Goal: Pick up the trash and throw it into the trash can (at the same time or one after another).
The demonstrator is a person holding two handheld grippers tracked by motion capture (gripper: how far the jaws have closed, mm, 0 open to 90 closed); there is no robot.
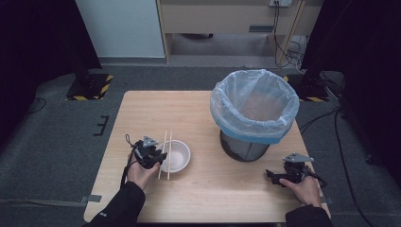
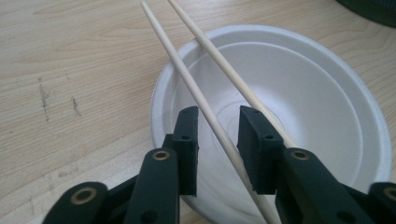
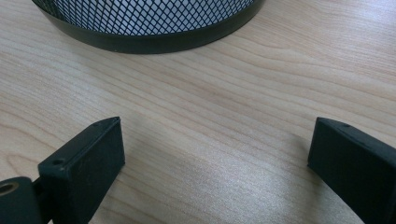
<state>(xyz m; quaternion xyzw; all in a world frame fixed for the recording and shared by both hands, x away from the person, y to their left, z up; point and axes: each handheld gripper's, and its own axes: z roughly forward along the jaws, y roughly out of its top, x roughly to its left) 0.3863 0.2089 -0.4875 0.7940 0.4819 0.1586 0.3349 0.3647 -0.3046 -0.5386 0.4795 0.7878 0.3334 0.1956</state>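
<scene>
The left hand-held gripper (image 2: 217,135) hangs over the near rim of a white foam bowl (image 2: 299,93) at about seven o'clock on the worktop (image 1: 198,189). Its jaws stand narrowly apart, one chopstick (image 2: 205,109) running between them with a gap on either side; the second chopstick (image 2: 233,79) passes just beyond the right jaw. Both chopsticks lie across the bowl's left edge. Over at four o'clock the right hand-held gripper (image 3: 217,154) rests wide open on bare wood, holding nothing, near the foot of the mesh waste bin (image 1: 246,146) with its blue liner (image 1: 253,101).

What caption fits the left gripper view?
Left claw straddles one chopstick lying across a white bowl.
</scene>
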